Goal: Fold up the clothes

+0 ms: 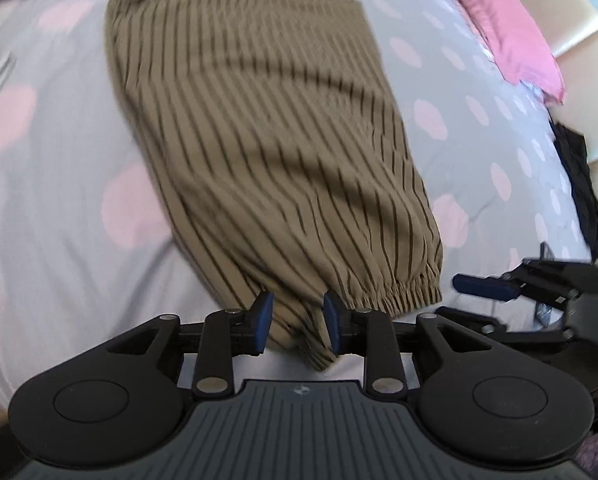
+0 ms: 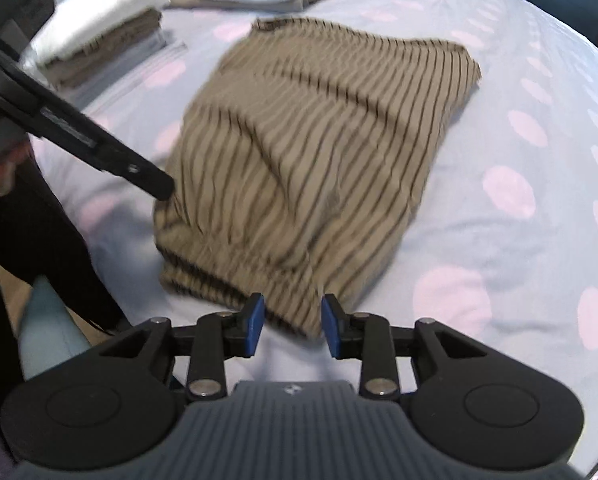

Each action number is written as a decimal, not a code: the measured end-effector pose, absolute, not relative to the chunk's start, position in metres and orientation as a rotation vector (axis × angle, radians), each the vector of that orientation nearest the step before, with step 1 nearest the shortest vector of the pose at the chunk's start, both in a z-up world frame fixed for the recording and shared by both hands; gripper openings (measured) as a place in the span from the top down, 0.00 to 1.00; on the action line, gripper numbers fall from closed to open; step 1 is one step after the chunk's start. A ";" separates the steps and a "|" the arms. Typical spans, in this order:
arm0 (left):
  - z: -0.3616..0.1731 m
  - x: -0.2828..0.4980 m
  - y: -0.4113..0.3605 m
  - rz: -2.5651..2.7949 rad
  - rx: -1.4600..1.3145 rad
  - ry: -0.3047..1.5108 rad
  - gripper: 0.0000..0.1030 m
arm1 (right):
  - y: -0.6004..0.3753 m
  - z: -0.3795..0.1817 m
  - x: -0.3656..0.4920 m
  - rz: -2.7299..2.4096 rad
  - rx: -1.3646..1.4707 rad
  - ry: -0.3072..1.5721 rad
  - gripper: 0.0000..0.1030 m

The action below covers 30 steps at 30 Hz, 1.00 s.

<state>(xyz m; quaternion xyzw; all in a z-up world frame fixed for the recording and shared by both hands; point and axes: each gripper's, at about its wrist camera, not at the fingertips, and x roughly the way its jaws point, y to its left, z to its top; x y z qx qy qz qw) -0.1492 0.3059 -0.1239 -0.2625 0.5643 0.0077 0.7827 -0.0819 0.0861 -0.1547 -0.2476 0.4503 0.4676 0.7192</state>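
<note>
Two grippers hover at the near hem of the striped tan garment [image 1: 267,140], which lies folded on the polka-dot bedsheet [image 2: 499,240], its long axis running away from both. The left gripper [image 1: 295,322] has its jaws apart with the hem's corner loose between them. The right gripper [image 2: 293,326] is likewise parted over the adjoining corner, neither nearer.

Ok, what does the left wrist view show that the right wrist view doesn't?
Only the left wrist view shows the pink pillow and dark fabric at the bed's edge. Only the right wrist view shows the stacks of folded clothes. Both show the tan black-striped folded garment on the grey pink-dotted bedsheet.
</note>
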 end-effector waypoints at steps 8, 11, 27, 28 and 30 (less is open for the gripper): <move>-0.158 -0.148 0.300 0.045 -0.723 1.241 0.75 | 0.079 -0.180 -0.082 0.963 -0.498 1.013 0.66; -0.167 -0.148 0.300 0.052 -0.776 1.219 0.75 | 0.082 -0.185 -0.077 0.952 -0.446 1.015 0.66; -0.148 -0.180 0.300 0.127 -0.840 1.182 0.95 | 0.079 -0.171 -0.084 0.961 -0.412 0.990 0.86; -0.154 -0.180 0.301 0.139 -0.847 1.192 0.95 | 0.081 -0.174 -0.086 0.966 -0.429 0.992 0.86; -0.167 -0.178 0.302 0.151 -0.859 1.209 0.95 | 0.085 -0.181 -0.090 0.964 -0.465 0.993 0.87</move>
